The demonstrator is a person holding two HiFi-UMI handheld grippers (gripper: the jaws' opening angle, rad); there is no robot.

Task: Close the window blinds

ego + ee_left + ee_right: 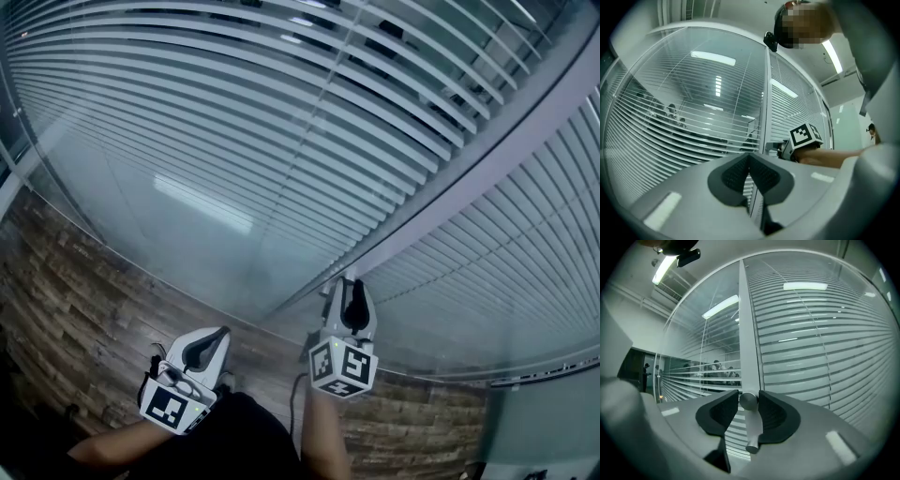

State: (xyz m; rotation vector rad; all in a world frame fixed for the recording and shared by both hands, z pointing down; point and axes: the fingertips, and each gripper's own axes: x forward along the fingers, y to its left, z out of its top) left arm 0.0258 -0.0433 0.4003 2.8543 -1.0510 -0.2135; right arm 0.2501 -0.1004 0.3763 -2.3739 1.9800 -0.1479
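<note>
– While the right tool (351, 284) is clamped on that silver knob (748, 401), how much of the job would you call done?
– Roughly half, by my reading. Its two pads press the knob's round head from either side, right on the face of the frame post (749, 333). The left tool (750, 158) hangs back from the post and to its left, pads together, with nothing in it.
– And the blinds themselves?
– Right of the post, the right blind (506, 272) has its slats tipped nearly flat, with hardly a gap between them. Left of the post, the left blind (234, 112) shows dark gaps between its slats, and a room with a few figures is visible beyond it.
– So that one is left to shut?
– I'd say so. Which blind this knob turns, I can't tell, so the next twist may or may not be the one that matters.
– Count it up for me.
– Two tools, one knob, one post, two blinds behind glass. No second knob shows anywhere near the post.
</note>
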